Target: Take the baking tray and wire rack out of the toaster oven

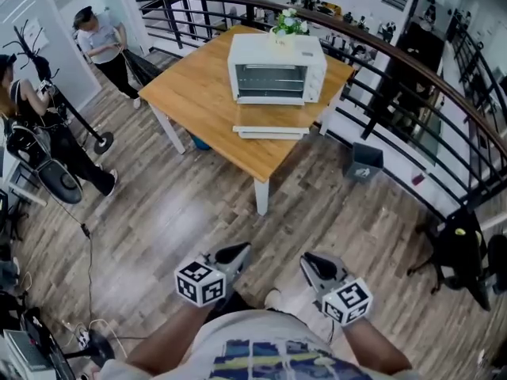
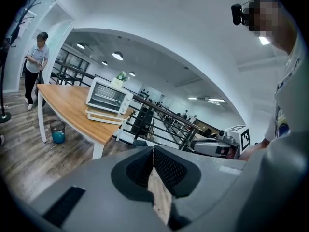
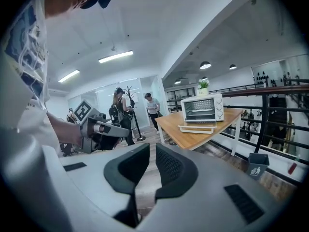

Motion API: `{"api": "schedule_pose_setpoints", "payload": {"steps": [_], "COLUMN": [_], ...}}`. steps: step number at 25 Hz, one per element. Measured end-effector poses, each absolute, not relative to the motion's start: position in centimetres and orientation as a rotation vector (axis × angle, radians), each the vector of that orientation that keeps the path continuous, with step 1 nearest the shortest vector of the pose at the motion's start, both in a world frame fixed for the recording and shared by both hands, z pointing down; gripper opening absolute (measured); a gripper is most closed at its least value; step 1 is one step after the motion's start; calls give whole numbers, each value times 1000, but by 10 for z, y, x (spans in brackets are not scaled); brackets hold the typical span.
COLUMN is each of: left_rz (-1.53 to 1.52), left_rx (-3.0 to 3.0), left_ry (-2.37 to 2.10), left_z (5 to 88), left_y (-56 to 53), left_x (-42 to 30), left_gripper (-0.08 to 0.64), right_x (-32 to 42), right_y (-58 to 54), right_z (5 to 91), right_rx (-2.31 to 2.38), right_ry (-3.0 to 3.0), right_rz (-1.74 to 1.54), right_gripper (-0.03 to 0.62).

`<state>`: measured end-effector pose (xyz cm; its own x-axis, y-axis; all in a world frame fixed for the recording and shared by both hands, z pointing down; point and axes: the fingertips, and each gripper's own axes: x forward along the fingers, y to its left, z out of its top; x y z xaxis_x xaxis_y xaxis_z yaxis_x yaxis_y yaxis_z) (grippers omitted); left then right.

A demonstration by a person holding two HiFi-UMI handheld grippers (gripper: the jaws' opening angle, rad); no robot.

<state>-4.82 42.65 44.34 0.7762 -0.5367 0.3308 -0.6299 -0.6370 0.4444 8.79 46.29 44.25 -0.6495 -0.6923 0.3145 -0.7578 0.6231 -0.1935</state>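
Plank floor (image 1: 182,212), railing (image 1: 412,62) behind the white toaster oven (image 1: 276,70), which sits mid wooden tabletop (image 1: 190,93) with shelf lines inside. My tools are well short of it, over the floor: left tool (image 1: 240,249) together, right tool (image 1: 310,259) slightly apart, empty.

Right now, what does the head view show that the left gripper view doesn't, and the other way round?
Only the head view: the left claw from outside with its marker cube, and the black chair at the right. Only the left gripper view: the ceiling lights and that claw's pads meeting, nothing between them. Both: the toaster oven on the wooden table, the right claw, and a person standing near the table.
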Motion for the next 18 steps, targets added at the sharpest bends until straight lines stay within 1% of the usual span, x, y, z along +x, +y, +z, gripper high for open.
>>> {"api": "schedule_pose_setpoints", "payload": {"steps": [1, 7, 13, 15, 17, 18], "left_rz": [226, 249, 249, 247, 247, 246], "left_rx": [2410, 2414, 2426, 2430, 2434, 2436], "left_ry": [-876, -890, -897, -886, -867, -855], "left_z": [445, 448, 454, 454, 455, 454], "left_y": [426, 410, 358, 336, 312, 300], "left_x": [-44, -30, -28, -28, -28, -28], "left_gripper": [5, 5, 6, 16, 49, 54], "right_x": [92, 103, 105, 104, 101, 100], "right_y": [462, 449, 405, 388, 372, 363], "right_z": [443, 457, 459, 457, 456, 455], "right_rx": [1194, 1191, 1218, 1229, 1242, 1249], "right_ry": [-2642, -2651, -2631, -2617, -2600, -2591], "right_rz": [463, 499, 479, 486, 491, 489], "right_gripper": [41, 34, 35, 34, 34, 34]}}
